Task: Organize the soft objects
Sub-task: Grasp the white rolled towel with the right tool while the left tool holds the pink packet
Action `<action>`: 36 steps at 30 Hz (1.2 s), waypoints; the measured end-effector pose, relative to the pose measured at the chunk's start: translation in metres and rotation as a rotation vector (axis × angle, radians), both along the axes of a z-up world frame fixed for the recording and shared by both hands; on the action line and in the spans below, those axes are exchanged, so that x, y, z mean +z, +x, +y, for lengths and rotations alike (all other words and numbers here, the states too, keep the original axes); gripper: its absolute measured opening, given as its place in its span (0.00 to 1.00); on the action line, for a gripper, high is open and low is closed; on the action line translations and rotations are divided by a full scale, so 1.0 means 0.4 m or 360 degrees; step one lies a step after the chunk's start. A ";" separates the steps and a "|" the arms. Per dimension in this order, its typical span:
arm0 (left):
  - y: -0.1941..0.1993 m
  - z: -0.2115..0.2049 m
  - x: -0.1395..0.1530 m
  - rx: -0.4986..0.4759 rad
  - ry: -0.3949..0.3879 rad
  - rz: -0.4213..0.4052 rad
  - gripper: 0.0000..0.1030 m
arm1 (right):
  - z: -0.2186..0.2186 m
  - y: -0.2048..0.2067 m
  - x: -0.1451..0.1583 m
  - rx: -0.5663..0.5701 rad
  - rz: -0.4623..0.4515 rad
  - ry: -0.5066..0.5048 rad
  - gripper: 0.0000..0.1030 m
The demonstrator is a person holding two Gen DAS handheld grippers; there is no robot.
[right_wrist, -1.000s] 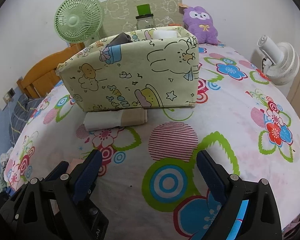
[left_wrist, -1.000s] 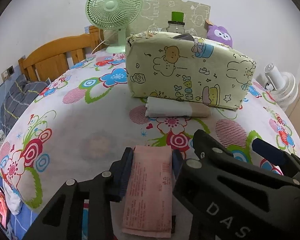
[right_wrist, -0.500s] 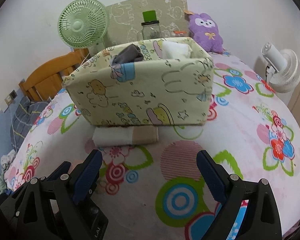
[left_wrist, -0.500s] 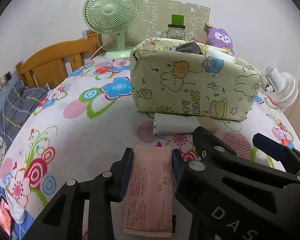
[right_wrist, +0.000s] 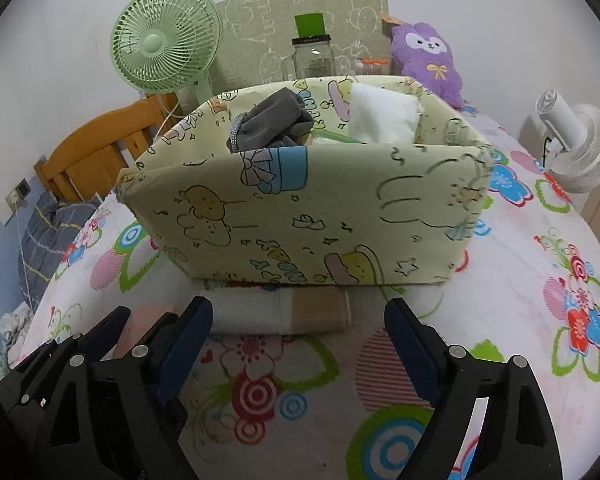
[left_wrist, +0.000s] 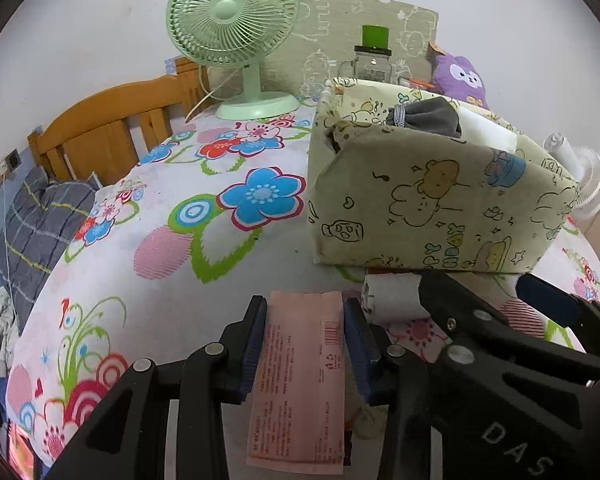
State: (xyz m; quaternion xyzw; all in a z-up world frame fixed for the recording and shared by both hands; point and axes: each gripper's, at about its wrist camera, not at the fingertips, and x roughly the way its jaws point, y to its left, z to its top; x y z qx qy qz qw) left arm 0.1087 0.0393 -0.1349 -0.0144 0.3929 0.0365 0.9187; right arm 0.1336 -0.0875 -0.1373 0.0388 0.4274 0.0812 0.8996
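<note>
left wrist view: left gripper (left_wrist: 304, 344), black plastic with blue pads, jaws narrow and clamped on a flat pink packet (left_wrist: 300, 380); matte wrapper, small print too fine to read, a red barcode near its top right. the packet hangs over the near edge of the bed (left_wrist: 172, 216), whose sheet is white with bright flowers and rings. the right gripper's black body crosses the lower right corner, letters "das" on it. behind it a white and beige folded cloth (left_wrist: 392, 300) lies against the foot of the fabric box (left_wrist: 420, 208). box: soft-sided, pale green, cartoon bears and rabbits, "happy" partly readable. inside, a grey cloth roll (left_wrist: 428, 116) and a white pad (left_wrist: 488, 132).

right wrist view: right gripper (right_wrist: 298, 344), jaws wide and closing, nothing between the pads, only printed sheet. folded cloth (right_wrist: 284, 312) lies just ahead, touching the box (right_wrist: 300, 216). grey roll (right_wrist: 272, 124) in the box's left part, white pad (right_wrist: 384, 114) to its right; a divider between them cannot be made out. green fan (right_wrist: 166, 44), glass jar (right_wrist: 312, 52) with green lid and purple plush (right_wrist: 426, 60) at the far edge.
</note>
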 end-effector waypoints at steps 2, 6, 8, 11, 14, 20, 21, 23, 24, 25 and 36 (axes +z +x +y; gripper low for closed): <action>0.007 0.002 -0.007 -0.0008 0.0010 0.0016 0.38 | 0.007 0.008 -0.007 0.0009 0.0016 -0.0006 0.82; 0.018 0.006 -0.024 -0.0018 0.0009 0.0056 0.39 | 0.024 0.027 -0.028 0.0024 0.0074 -0.0035 0.76; 0.020 0.009 -0.028 -0.0016 0.0001 0.0059 0.39 | 0.026 0.032 -0.034 0.0027 0.0083 -0.0029 0.74; 0.018 0.004 -0.027 -0.0004 0.0012 0.0058 0.40 | 0.034 0.035 -0.037 0.0033 0.0078 -0.0039 0.69; 0.012 -0.004 -0.026 -0.0006 0.0055 0.0043 0.41 | 0.040 0.032 -0.042 0.0043 0.0070 -0.0051 0.58; -0.001 0.005 -0.027 0.0022 0.0039 0.0058 0.60 | 0.038 0.023 -0.046 0.0027 0.0057 -0.0089 0.36; -0.005 0.008 -0.027 0.0030 0.0022 0.0061 0.61 | 0.037 0.021 -0.046 0.0028 0.0057 -0.0084 0.35; -0.010 0.011 -0.028 0.0037 0.0007 0.0064 0.63 | 0.036 0.013 -0.046 0.0031 0.0051 -0.0087 0.32; -0.014 0.012 -0.029 0.0041 0.0003 0.0063 0.63 | 0.036 0.011 -0.045 0.0031 0.0049 -0.0087 0.31; -0.018 0.013 -0.029 0.0041 -0.0012 0.0062 0.58 | 0.037 0.007 -0.044 0.0034 0.0049 -0.0084 0.31; -0.057 -0.008 -0.016 -0.0010 -0.0068 0.0033 0.37 | 0.007 -0.038 -0.025 0.0010 0.0056 -0.0022 0.31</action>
